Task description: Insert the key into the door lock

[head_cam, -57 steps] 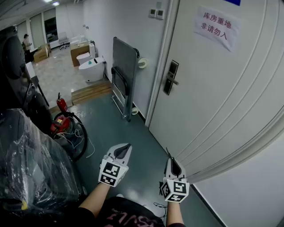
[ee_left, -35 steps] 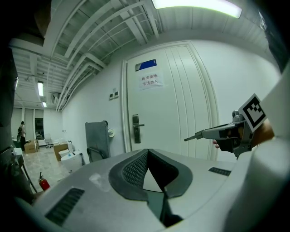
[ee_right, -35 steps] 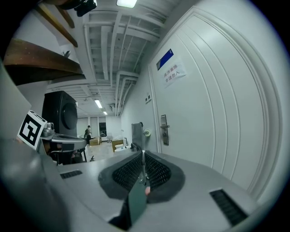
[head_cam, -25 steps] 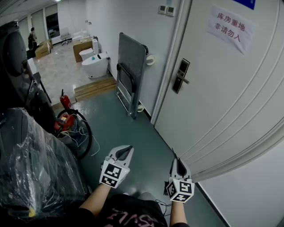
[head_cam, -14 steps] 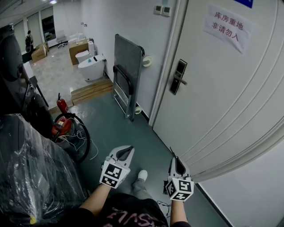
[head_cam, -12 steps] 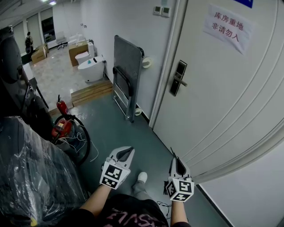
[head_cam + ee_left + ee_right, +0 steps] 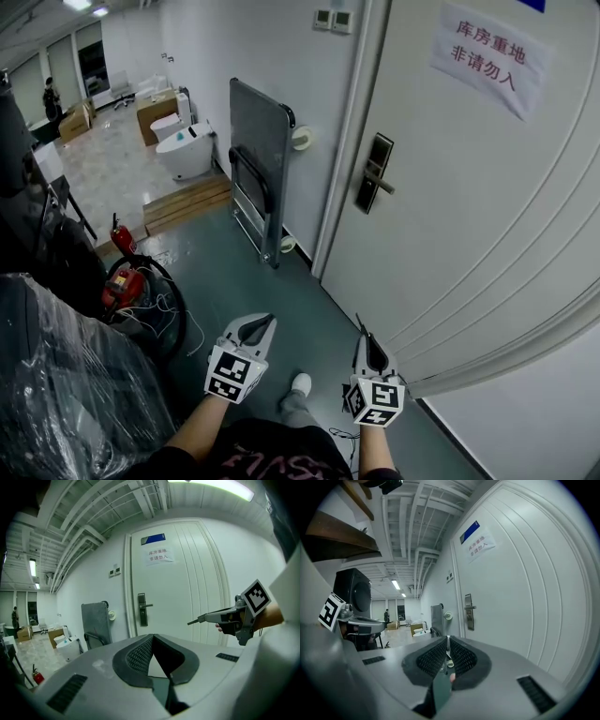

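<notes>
We hold both grippers low in front of us, forearms bare and reaching forward side by side. Our left gripper point(image 7: 267, 322) points ahead and a little to the right, its marker cube point(image 7: 230, 373) facing up – its jaws meet at the tips with nothing between them. Our right gripper point(image 7: 362, 336) sits level with it, well apart, pointing forward; its jaws are pressed together on the key point(image 7: 447, 651), whose thin blade sticks out past the tips.
</notes>
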`<state>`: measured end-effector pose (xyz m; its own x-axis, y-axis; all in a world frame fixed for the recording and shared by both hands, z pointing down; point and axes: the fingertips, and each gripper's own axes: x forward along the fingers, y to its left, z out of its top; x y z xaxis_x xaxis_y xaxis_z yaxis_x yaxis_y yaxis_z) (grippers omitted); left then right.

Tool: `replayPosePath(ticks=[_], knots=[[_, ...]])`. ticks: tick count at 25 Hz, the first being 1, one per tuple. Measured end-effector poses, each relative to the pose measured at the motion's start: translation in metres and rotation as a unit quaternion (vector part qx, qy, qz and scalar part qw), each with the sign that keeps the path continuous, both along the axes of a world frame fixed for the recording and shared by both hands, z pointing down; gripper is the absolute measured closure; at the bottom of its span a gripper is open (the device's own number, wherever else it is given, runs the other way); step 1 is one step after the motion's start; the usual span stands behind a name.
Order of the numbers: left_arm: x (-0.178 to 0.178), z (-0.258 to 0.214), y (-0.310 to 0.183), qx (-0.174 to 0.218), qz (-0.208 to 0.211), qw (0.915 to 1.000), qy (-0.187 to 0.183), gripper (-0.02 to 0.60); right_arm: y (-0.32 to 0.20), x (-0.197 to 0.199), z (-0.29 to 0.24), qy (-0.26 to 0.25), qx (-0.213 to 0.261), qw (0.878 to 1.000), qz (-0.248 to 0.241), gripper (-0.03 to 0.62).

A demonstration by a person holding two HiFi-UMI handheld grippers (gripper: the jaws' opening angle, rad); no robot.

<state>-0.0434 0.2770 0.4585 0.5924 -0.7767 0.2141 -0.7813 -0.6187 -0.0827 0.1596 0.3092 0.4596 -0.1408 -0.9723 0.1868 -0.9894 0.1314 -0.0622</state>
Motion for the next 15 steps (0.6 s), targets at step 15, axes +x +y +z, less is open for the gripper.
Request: replayPosePath(ticks=[15], knots=[[0.028,0.025,-0.124,-0.021,0.006,0.9997,-0.006,0.569,-0.119,0.018,0.014,-0.003,-0.005,1.0,-0.01,0.516]])
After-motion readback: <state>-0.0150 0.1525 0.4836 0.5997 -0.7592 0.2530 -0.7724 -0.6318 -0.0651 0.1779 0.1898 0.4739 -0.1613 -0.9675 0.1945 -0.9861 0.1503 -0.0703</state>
